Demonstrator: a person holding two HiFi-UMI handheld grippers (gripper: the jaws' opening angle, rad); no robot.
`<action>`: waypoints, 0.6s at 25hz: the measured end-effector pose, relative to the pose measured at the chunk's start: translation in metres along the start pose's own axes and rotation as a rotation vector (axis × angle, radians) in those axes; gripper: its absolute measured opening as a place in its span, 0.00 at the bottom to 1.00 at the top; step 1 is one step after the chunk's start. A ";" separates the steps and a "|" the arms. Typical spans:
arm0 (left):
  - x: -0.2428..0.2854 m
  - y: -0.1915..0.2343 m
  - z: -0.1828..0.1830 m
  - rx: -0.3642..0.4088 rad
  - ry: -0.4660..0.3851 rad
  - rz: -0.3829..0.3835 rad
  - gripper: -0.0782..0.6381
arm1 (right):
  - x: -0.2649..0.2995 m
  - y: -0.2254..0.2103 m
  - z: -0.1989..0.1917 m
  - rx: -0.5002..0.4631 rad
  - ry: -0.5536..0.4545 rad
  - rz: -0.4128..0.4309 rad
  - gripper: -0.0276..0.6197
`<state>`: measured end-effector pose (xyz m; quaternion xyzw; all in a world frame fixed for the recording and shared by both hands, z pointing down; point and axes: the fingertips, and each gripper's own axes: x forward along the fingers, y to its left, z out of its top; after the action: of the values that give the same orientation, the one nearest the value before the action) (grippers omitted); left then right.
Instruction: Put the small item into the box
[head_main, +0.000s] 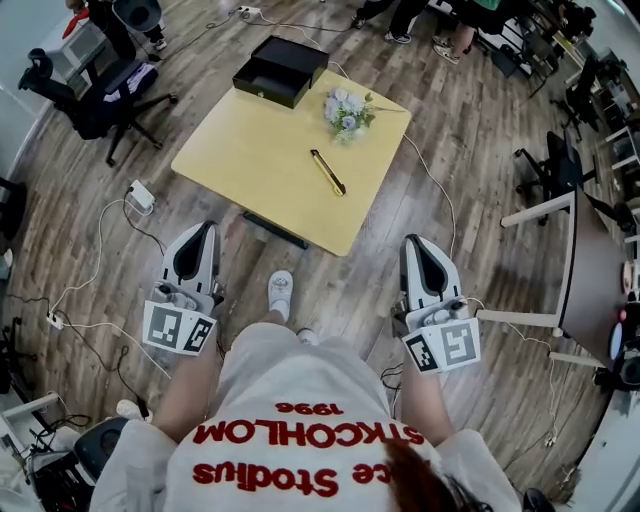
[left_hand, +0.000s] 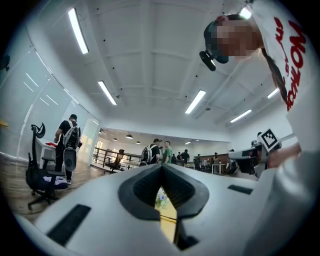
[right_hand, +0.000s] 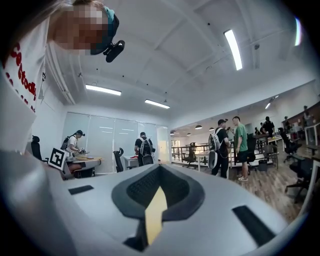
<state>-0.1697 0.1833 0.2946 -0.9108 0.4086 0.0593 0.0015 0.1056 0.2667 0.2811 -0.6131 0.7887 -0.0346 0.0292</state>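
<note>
Both claws hang low at the person's sides, well short of the yellow surface (head_main: 250, 150). The left claw (head_main: 205, 228) is closed to a thin slit with nothing in it. The right claw (head_main: 413, 242) is pressed fully together and is also empty. The task has not really begun. The likely small item is a slim gold item (head_main: 327, 171) lying flat near the middle of the surface. It sits apart from the small bunch of flowers (head_main: 346, 110), and the black box (head_main: 281, 70) is at the far corner. To do this step well, the person should step up to the near edge and choose one claw, probably the right since the item lies toward that side. That claw should be spread wide before it descends. The jaws should then straddle the item's narrow width, not its length, and close low against the surface, because the piece looks thin and could slip or skate away. The flowers lie close to the path to the box and are best skirted. Much is unclear: what the gold item actually is cannot be told from the head view, and the box's interior reads only as dark, so its depth and contents are uncertain. Each claw view shows little more than a yellow sliver through the slit, with a hint of the flowers in the left one. Cables (head_main: 95, 260) trail across the wooden floor (head_main: 480, 130) near the feet.
</note>
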 end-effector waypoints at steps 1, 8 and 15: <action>0.010 0.005 0.001 0.002 -0.004 -0.009 0.11 | 0.009 -0.003 0.002 -0.004 -0.002 0.000 0.05; 0.080 0.039 0.001 0.002 -0.018 -0.076 0.11 | 0.073 -0.025 0.008 -0.020 -0.002 -0.030 0.05; 0.133 0.071 -0.009 -0.016 -0.005 -0.140 0.11 | 0.118 -0.043 0.004 -0.009 0.012 -0.100 0.05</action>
<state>-0.1337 0.0370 0.2924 -0.9370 0.3434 0.0646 -0.0004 0.1180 0.1414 0.2803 -0.6516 0.7574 -0.0361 0.0201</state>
